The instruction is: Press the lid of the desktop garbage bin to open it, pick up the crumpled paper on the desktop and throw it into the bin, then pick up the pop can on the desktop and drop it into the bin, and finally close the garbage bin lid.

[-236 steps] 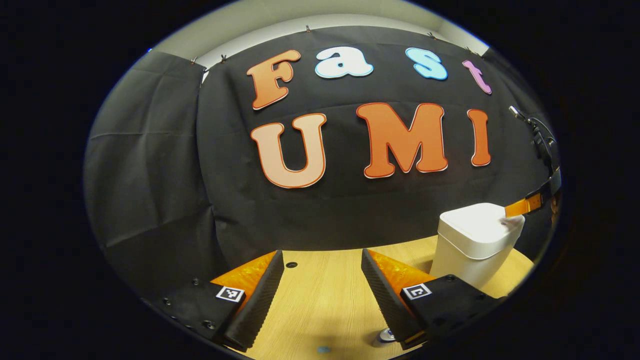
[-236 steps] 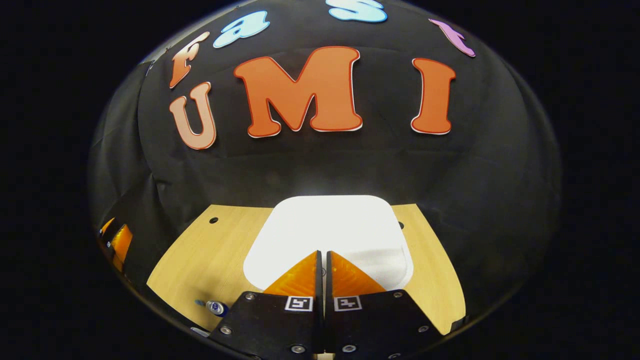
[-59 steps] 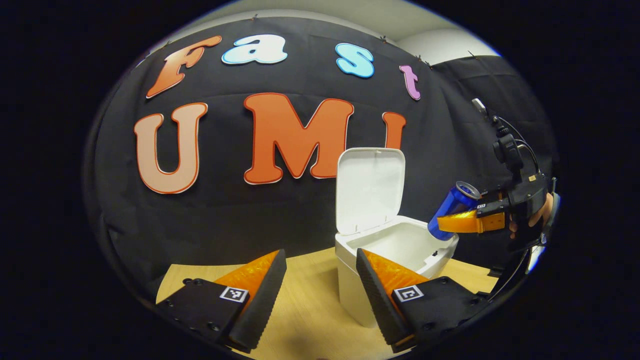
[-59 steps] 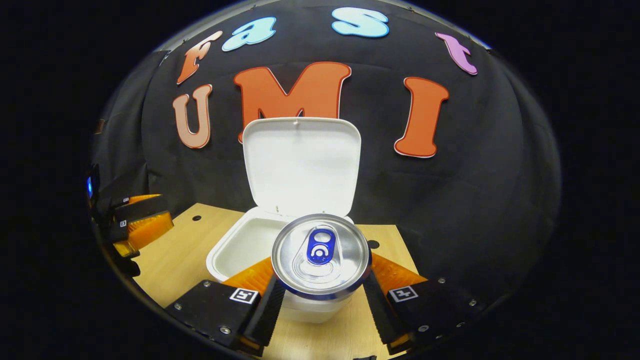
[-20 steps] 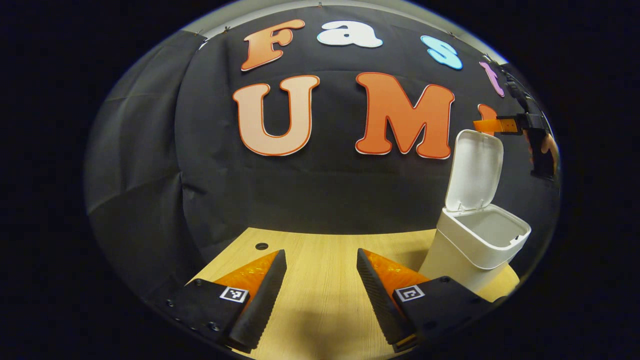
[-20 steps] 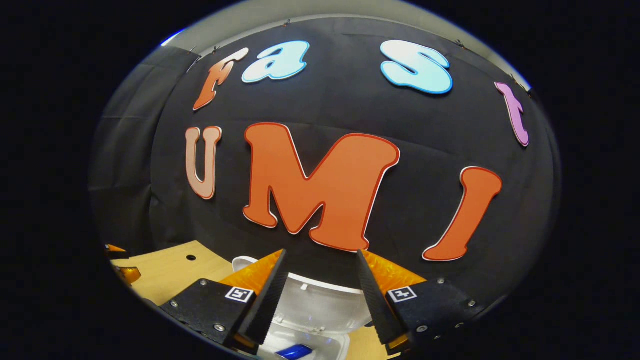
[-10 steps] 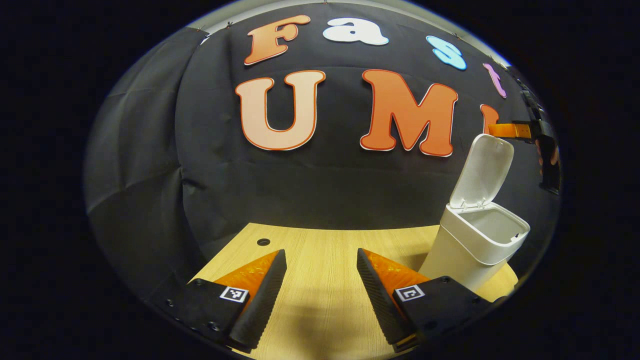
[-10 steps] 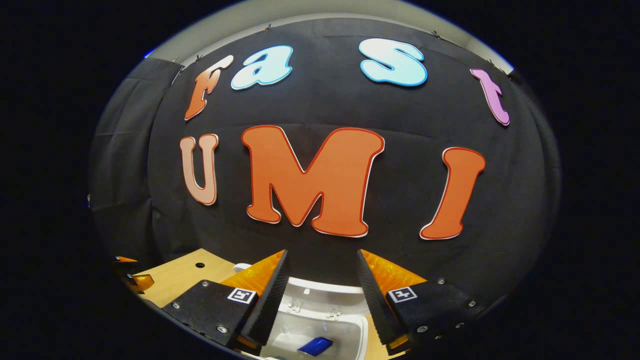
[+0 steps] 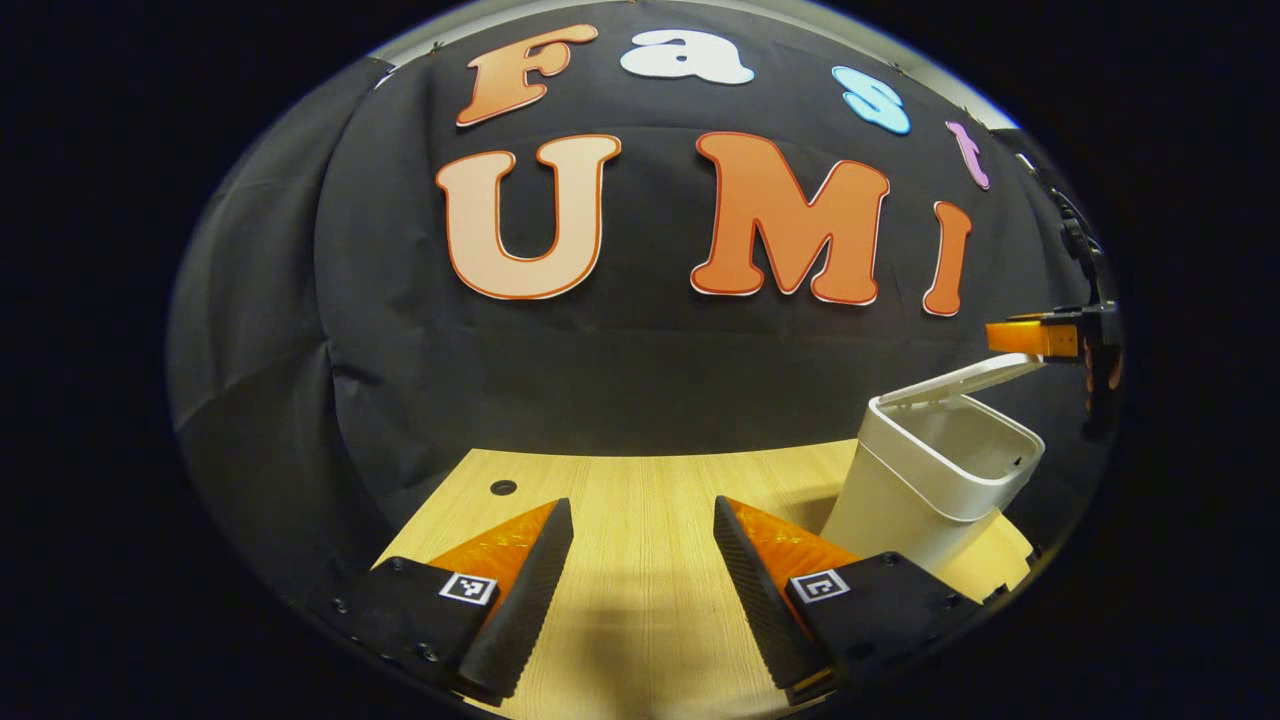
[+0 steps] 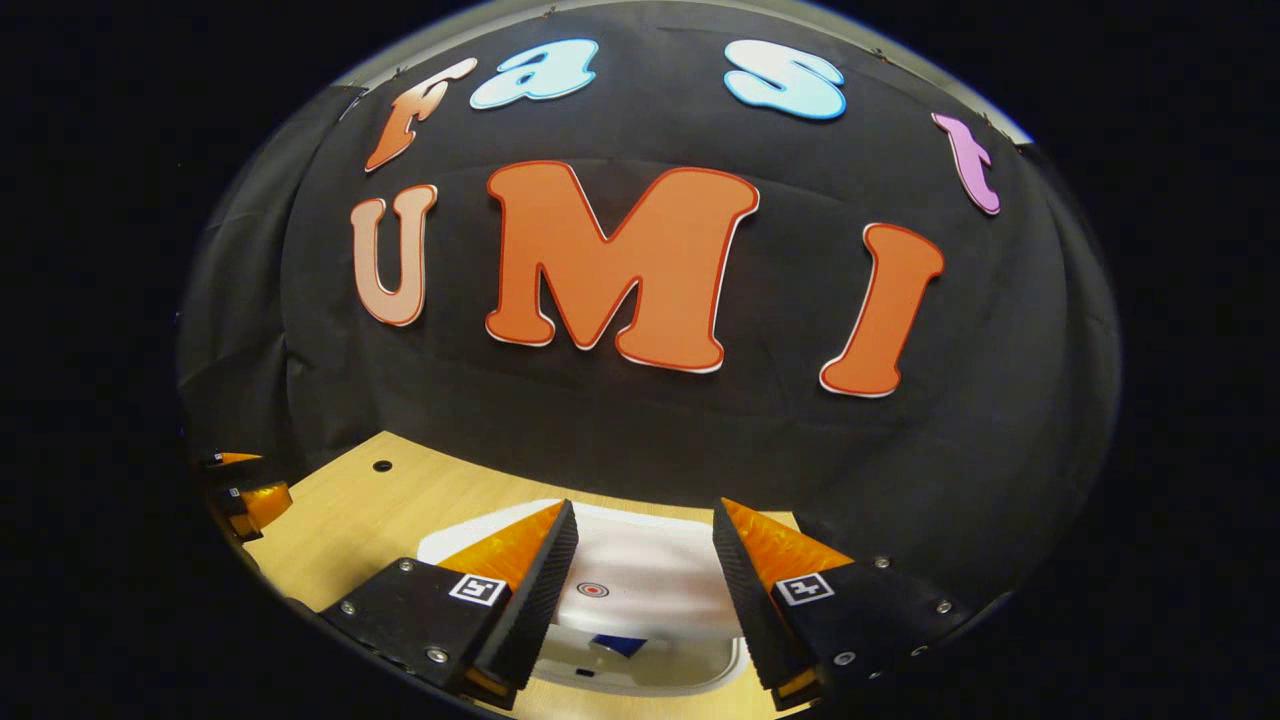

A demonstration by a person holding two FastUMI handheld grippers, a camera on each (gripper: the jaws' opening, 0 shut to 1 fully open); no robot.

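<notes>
Half a second ago the white plastic lid (image 9: 965, 380) stood nearly upright over the white plastic desktop garbage bin (image 9: 925, 485); now you have it swung down almost flat, with only a thin gap left at the front of the rim. Your right gripper (image 10: 640, 570) has come down with it. In the right gripper view the lid lies just under the two fingers, a small red ring mark on it between them, and the fingers stand wide apart with nothing between them. Below the lid's front edge you can see a sliver of the blue pop can (image 10: 617, 645) inside the bin. In the left gripper view your right gripper sits at the far right edge, its fingers just above the lid's raised front edge; whether they touch it you cannot tell from there, and part of your hand (image 9: 1100, 375) shows behind it.

Your left gripper (image 9: 640, 560) hangs low over the light wooden surface (image 9: 640, 500), well to the left of the bin, fingers spread wide and holding nothing. A small dark round hole (image 9: 503, 487) sits in the surface near its far left corner. The crumpled paper cannot be made out inside the bin from either view.
</notes>
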